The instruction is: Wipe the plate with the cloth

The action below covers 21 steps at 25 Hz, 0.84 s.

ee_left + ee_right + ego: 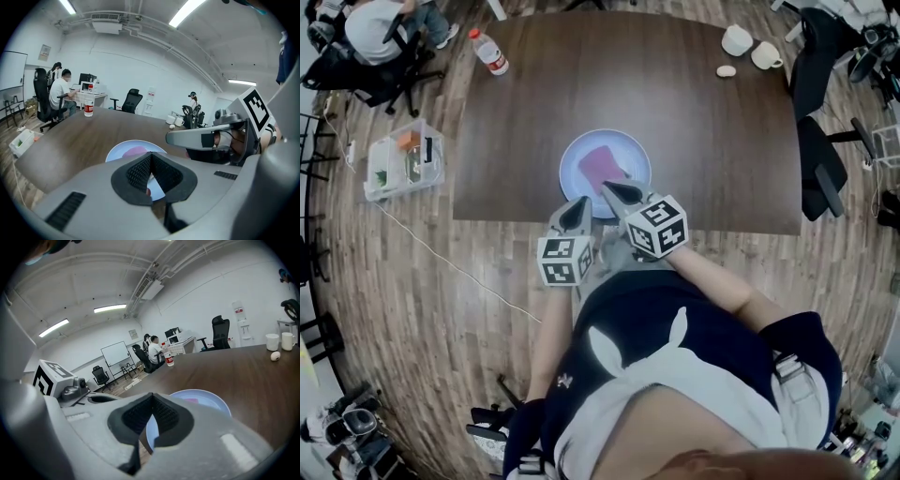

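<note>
The plate (pixel 573 159) sits on the surface (pixel 703 141) at the middle of its near edge. The cloth (pixel 602 166), pink and folded, lies on the plate, a little toward the plate's near side.

Neither pair of tongs holds the cloth. The left tongs (pixel 581 202) hang at the plate's near rim, pressed together on nothing. The right tongs (pixel 609 188) reach just over the rim beside the cloth's near end, also pressed together and empty.

The plate shows no dirt that I can make out, so whether it is wiped can't be read. A loose cloth on the plate with both tongs empty fits wiping yet to come, or wiping done and the cloth let go.

A bottle (pixel 490 52) stands at the far left corner, cups (pixel 737 39) at the far right.
</note>
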{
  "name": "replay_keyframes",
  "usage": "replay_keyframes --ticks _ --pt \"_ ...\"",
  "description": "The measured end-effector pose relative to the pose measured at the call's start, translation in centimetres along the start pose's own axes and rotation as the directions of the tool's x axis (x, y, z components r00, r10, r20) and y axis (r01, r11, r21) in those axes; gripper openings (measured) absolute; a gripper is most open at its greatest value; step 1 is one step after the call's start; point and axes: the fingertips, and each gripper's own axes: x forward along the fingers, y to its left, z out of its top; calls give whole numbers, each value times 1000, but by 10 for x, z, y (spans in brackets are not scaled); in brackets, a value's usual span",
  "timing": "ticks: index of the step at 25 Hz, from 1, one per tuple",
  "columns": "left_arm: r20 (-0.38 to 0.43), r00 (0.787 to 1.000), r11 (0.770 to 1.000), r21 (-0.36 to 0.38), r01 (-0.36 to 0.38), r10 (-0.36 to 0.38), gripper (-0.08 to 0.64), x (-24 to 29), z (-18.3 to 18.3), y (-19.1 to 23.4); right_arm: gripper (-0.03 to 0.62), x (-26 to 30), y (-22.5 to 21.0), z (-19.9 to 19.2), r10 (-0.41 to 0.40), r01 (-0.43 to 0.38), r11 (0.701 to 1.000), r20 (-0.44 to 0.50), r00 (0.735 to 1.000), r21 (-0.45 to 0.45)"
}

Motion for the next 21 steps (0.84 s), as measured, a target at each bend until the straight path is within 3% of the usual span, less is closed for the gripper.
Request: replay_keyframes --ticks 21 --pt "20 999 998 -49 36 -35 5 -9 -7 -16 -2 -27 4 -5 -26 25 999 -24 999 -26"
